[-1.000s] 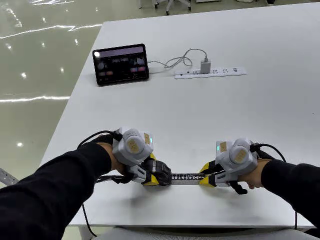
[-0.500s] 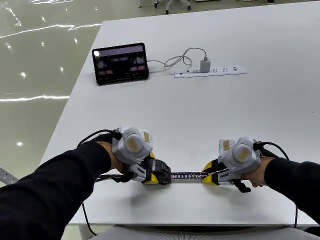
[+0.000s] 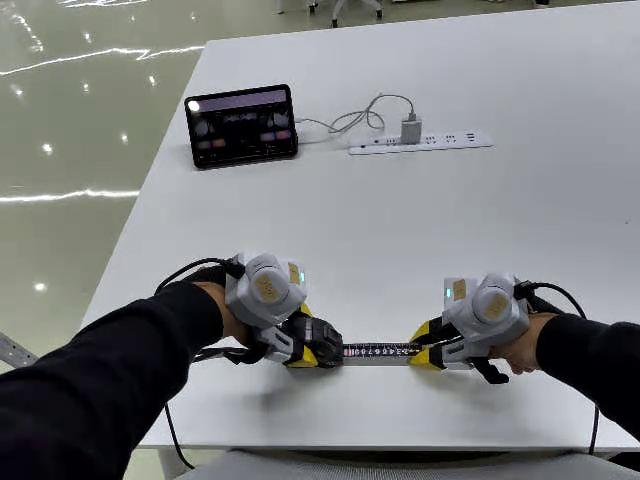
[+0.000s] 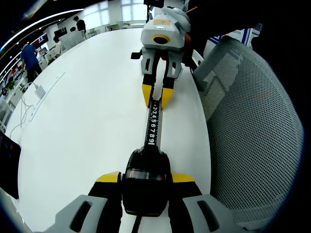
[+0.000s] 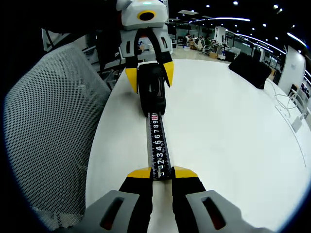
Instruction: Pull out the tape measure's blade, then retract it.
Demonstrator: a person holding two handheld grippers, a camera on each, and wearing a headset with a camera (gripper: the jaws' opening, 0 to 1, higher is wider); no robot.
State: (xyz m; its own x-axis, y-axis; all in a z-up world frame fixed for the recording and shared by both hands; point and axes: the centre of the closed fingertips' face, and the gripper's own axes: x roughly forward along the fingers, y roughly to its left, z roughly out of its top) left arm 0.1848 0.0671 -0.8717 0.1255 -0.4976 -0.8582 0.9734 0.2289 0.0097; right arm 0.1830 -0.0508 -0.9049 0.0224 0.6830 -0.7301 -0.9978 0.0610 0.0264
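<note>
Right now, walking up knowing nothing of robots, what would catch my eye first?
At the near edge of the table, the left gripper clamps a black tape measure. The right gripper, facing it, pinches its numbered blade, pulled out between them. Farther back, a lit tablet sits by a power strip.

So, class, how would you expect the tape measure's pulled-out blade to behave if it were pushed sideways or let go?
The blade looks thin and narrow, so it would probably flex if pushed sideways, yet this short span runs straight between the case and the right gripper, suggesting some stiffness. Let go, it would likely snap back into the case.
</note>
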